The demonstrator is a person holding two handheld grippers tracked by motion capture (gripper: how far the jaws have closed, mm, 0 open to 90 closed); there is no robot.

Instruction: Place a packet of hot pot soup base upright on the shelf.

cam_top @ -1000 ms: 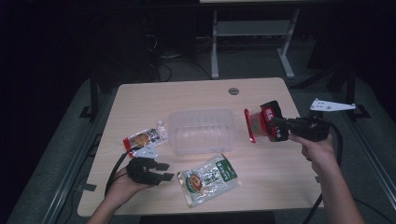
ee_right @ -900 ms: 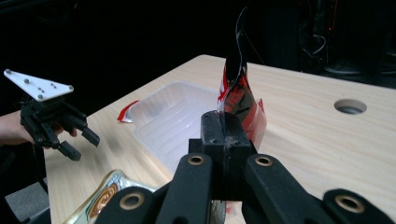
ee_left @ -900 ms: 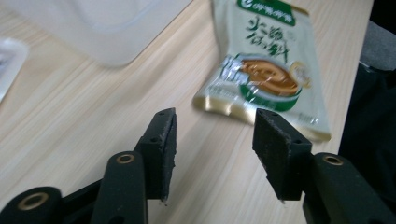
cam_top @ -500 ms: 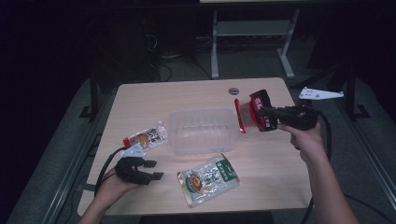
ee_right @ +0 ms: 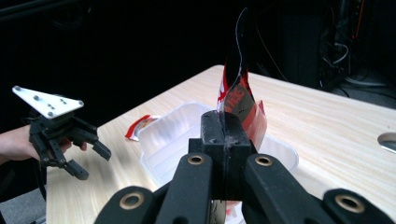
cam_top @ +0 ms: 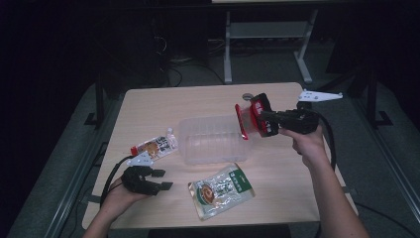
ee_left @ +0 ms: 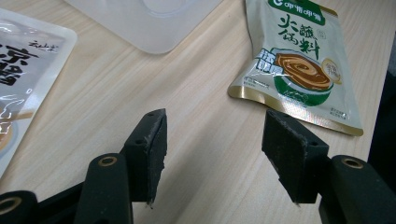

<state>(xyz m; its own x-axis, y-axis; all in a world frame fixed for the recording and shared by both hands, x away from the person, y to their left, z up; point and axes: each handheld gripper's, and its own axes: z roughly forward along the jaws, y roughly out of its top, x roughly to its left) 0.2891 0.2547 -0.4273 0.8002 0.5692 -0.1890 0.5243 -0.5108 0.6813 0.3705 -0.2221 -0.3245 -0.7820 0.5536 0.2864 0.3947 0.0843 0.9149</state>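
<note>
Red pouch [cam_top: 251, 119]: light, limp, slippery film; pinched by one edge in right gripper [cam_top: 268, 121], over tub [cam_top: 213, 140].
Left gripper [cam_top: 157, 179]: jaws just opened, nothing between, near tabletop's front-left corner.

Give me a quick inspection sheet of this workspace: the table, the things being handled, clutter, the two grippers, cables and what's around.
Surface: light wooden table, with a round hole near its far edge.
Job's things: red sachet held in the air at the right end of the clear plastic tub; green-and-white sauce sachet lies flat in front of the tub; a red-and-white sachet lies to its left.
Clutter: nothing seen.
Grippers: right gripper is clamped on the red sachet; left gripper has just been opening, jaws apart with nothing between, low over the table.
Cables: black cable trails from the left gripper; another from the right.
Surroundings: dark room, grey floor, white stand legs behind the table.
</note>
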